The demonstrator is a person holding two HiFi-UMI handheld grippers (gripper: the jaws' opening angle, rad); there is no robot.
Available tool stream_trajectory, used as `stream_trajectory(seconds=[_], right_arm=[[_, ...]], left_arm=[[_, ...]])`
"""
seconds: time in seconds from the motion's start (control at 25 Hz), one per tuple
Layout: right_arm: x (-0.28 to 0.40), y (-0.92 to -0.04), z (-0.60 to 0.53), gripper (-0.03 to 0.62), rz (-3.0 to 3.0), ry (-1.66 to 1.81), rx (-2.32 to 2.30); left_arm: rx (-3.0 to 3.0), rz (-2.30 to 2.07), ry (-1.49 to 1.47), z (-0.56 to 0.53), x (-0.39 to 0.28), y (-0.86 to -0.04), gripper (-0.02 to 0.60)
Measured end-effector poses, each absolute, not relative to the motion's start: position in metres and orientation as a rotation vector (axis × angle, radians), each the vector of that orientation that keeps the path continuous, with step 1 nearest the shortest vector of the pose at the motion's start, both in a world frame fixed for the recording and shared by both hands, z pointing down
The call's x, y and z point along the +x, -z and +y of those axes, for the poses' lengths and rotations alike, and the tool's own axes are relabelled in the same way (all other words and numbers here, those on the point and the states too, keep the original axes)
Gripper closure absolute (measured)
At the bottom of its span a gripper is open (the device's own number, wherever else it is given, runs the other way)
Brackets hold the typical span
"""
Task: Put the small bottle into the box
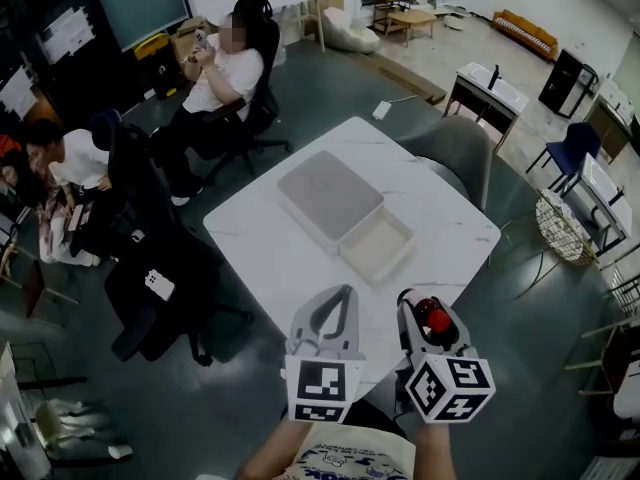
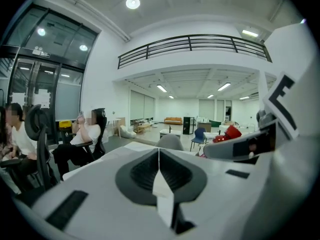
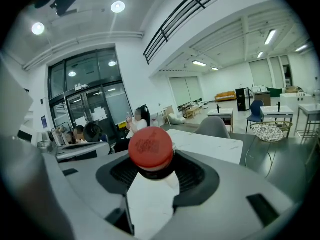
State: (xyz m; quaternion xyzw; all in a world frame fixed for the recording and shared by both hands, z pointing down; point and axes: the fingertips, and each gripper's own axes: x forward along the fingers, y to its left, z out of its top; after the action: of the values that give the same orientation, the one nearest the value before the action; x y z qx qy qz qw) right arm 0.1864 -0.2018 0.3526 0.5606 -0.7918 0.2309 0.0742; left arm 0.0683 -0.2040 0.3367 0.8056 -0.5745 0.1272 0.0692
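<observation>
My right gripper (image 1: 422,320) is shut on the small bottle (image 1: 432,319), whose red cap (image 3: 150,147) sticks up between the jaws in the right gripper view. It hangs over the near edge of the white table (image 1: 290,258). The box (image 1: 378,245), a shallow white tray, lies open at the table's middle beside its grey lid (image 1: 329,195). My left gripper (image 1: 323,326) is shut and empty, just left of the right one; in the left gripper view (image 2: 159,170) the jaws meet with nothing between them.
A grey chair (image 1: 455,153) stands at the table's far right side. Two seated people (image 1: 225,73) and black office chairs (image 1: 150,268) are to the left. A wire basket (image 1: 562,230) stands on the floor at right.
</observation>
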Motion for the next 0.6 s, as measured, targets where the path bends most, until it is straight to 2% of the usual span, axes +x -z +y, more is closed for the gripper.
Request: stream_trajectory(seconds=[0.6], right_arm=[[0.16,-0.37,-0.248,0.367,-2.362,-0.752,1.611]], left_arm=[[2.37,-1.714,-0.427,-0.246,0.051,-0.355,0.561]])
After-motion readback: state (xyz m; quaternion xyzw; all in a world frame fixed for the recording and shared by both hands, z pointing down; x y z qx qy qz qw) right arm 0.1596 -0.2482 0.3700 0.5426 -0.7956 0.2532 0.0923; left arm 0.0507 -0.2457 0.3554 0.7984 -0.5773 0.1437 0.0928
